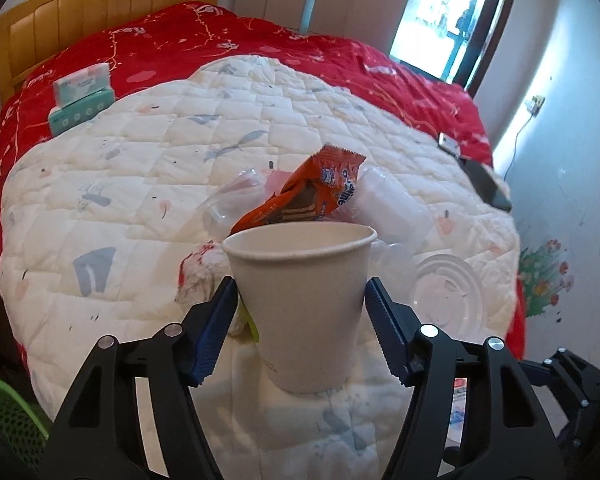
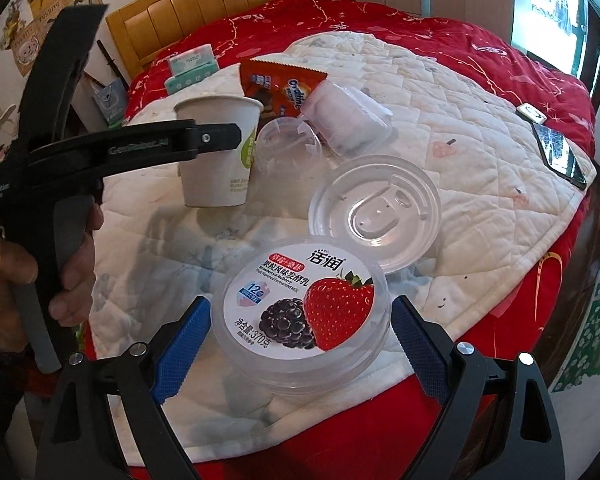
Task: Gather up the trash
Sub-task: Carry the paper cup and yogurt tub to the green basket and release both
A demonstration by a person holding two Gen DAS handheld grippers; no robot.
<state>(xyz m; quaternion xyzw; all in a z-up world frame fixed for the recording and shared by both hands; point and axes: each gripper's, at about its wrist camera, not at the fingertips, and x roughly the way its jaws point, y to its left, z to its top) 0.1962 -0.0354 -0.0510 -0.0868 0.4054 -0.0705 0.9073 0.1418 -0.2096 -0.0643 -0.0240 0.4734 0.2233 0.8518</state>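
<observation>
Left wrist view: the left tongs (image 1: 300, 322) bracket the upright white paper cup (image 1: 302, 304) on the white quilted bed cover (image 1: 140, 152), pads at its sides, though firm contact I cannot tell. Squeezing could crumple the thin wall, or tip it toward the orange snack wrapper (image 1: 304, 192) behind.

Right wrist view: the right tongs (image 2: 302, 344) stand wide around the round clear-plastic yoghurt tub with its strawberry label (image 2: 304, 312) (pads apart from it). Its smooth rim near the bed edge could slip out floorward.

The left gripper (image 1: 302, 312) angles downward, jaws touching a cup's sides. The right gripper (image 2: 302, 344) tilts down, jaws apart. A hand (image 2: 70, 268) at nine o'clock grips the left handle.
</observation>
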